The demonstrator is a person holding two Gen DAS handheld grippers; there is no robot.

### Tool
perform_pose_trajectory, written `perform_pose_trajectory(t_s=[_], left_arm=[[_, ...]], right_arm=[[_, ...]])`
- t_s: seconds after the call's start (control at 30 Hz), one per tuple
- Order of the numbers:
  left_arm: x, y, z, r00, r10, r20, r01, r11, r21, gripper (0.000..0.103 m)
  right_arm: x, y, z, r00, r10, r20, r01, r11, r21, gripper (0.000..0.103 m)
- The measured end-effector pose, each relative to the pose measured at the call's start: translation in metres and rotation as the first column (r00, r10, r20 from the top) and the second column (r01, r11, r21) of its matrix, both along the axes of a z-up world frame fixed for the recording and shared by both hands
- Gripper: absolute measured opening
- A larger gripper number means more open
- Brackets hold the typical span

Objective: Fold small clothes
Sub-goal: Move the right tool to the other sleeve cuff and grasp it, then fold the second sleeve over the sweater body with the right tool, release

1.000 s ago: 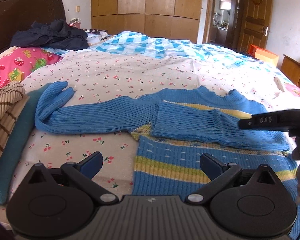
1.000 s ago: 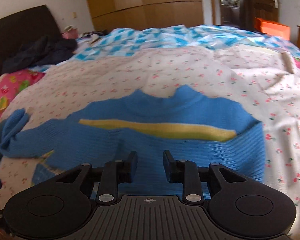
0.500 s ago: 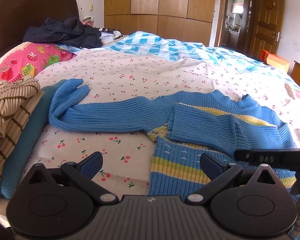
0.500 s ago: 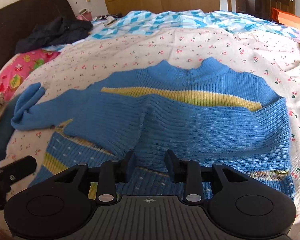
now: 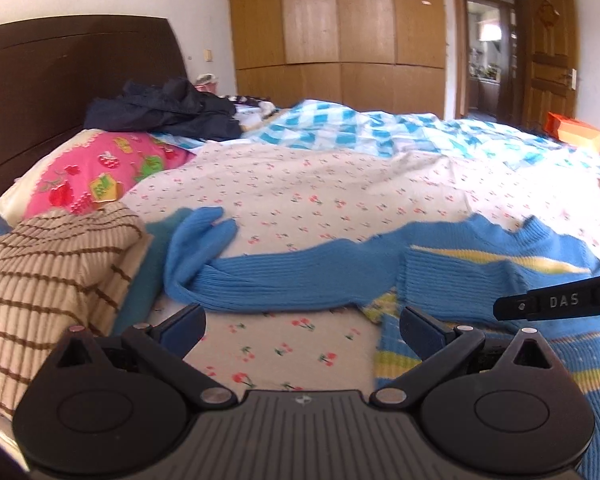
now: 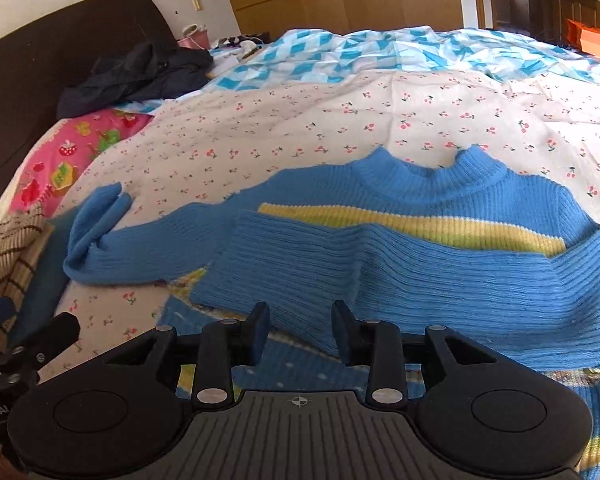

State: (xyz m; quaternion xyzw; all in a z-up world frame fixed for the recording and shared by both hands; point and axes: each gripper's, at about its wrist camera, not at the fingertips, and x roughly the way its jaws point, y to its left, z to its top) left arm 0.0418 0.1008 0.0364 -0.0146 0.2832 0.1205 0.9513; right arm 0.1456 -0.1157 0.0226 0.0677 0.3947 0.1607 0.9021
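A blue knit sweater with yellow stripes lies flat on the cherry-print bedspread, collar away from me. One sleeve is folded across its chest. The other sleeve stretches out to the left, cuff doubled over. My left gripper stands wide open above the bedspread, just short of that sleeve, with nothing between its fingers. My right gripper hovers over the sweater's lower part, jaws a little apart and holding nothing. Its black body shows at the right edge of the left wrist view.
A beige brown-striped knit lies folded on a teal garment at the left. Behind them are a pink pillow, a dark jacket and the headboard. A blue checked quilt covers the far bed.
Both grippers have drawn back and a little up from the sweater. The left view has swung left, bringing the striped knit closer. The right jaws stand slightly wider.
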Motion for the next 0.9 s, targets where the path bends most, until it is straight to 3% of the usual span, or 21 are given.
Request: perform_pose_trajectory(t_s=[0.23,0.43,0.63,0.9], left_arm=[[0.016,0.031,-0.001,0.994,0.103,0.025,-0.102,0.994,-0.03,0.103],[0.029,0.057,-0.013,0.985,0.172,0.021,-0.169,0.98,-0.106,0.103],[0.024,0.071,-0.02,0.972,0.232,0.032,-0.226,0.964,-0.137,0.103],[0.03,0.073,-0.024,0.959,0.282,0.02,-0.279,0.956,-0.094,0.103]], right_arm=[[0.04,0.049,0.036,0.992,0.122,0.013,-0.123,0.99,0.069,0.034],[0.091,0.126,0.057,0.956,0.292,-0.029,-0.289,0.954,0.078,0.034],[0.134,0.197,0.038,0.907,0.408,-0.102,-0.403,0.912,0.073,0.034],[0.184,0.223,-0.003,0.888,0.408,-0.215,-0.357,0.903,0.238,0.036]])
